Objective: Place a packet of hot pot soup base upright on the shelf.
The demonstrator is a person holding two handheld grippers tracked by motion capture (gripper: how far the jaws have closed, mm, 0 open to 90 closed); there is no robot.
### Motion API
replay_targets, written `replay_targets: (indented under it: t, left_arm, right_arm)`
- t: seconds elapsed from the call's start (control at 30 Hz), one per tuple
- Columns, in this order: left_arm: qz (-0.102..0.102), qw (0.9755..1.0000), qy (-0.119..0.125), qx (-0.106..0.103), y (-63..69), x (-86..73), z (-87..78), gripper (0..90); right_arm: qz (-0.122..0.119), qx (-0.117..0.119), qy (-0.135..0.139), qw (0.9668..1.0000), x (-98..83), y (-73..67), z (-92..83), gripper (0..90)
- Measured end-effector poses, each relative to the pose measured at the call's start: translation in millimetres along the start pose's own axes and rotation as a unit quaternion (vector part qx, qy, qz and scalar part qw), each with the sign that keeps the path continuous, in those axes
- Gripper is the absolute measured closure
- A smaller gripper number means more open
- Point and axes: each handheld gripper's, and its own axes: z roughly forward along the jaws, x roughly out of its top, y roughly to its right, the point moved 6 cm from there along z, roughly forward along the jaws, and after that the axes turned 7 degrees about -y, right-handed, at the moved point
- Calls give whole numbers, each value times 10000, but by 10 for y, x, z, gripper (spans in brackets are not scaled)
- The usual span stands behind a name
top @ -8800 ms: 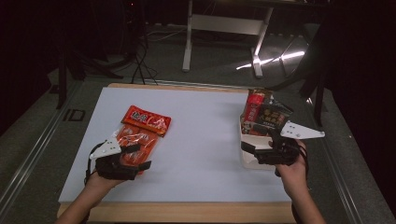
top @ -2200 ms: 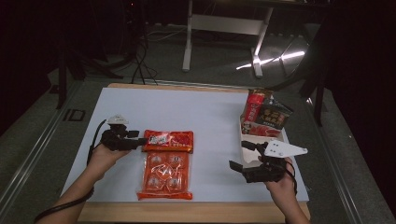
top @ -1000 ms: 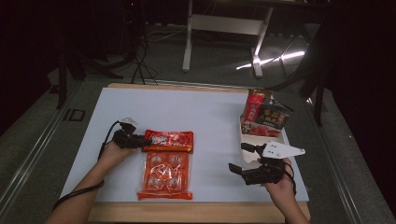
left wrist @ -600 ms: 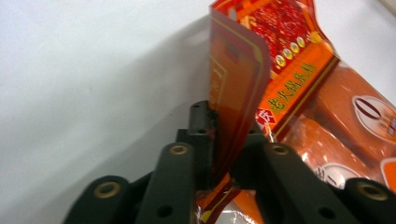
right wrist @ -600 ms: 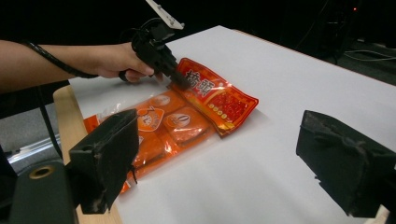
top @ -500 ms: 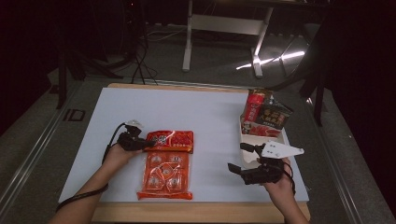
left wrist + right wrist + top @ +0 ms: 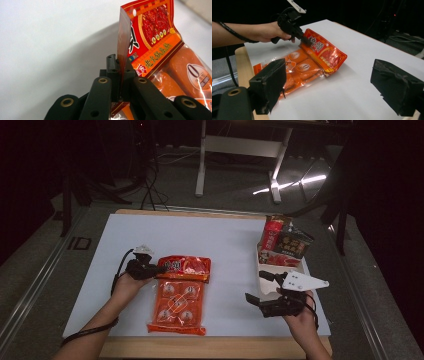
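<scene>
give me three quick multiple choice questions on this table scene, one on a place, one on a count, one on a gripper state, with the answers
1. Where does the box of snack packs stand?
A. at the table's right edge
B. at its left edge
C. in the middle

2. How many orange-red bags lie near the left gripper?
A. one
B. two
C. four

3. How stands the right gripper?
A. shut on a bag
B. open, holding nothing
C. shut on the box

Answers:
1. A, the high view shows it by the right edge of the white table.
2. B, the red bag and the sausage bag.
3. B, its jaws stand wide apart over bare table.
</scene>
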Motion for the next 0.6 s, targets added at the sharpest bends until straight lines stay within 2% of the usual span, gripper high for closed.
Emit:
replay_targets:
  t: [0.17, 0.2, 0.33, 0.53, 0.6]
  left_arm:
    - [61, 9999, 140, -42, 75, 87, -112, 896]
    - [90, 9998, 162, -44, 90, 104, -138, 896]
    - [144, 9996, 243, -93, 155, 170, -217, 896]
    - [244, 9989, 373, -141, 244, 242, -318, 896]
    - [276, 9986, 416, -170, 278, 263, -354, 897]
  right_arm:
    - [164, -45, 5, 9999, 4, 11, -23, 110]
    - [165, -98, -7, 9998, 9, 11, -21, 109]
    - [146, -35, -85, 9999, 14, -29, -3, 105]
    - [62, -91, -203, 9997, 19, -55, 17, 111]
    - [94, -81, -205, 9997, 27, -58, 7, 138]
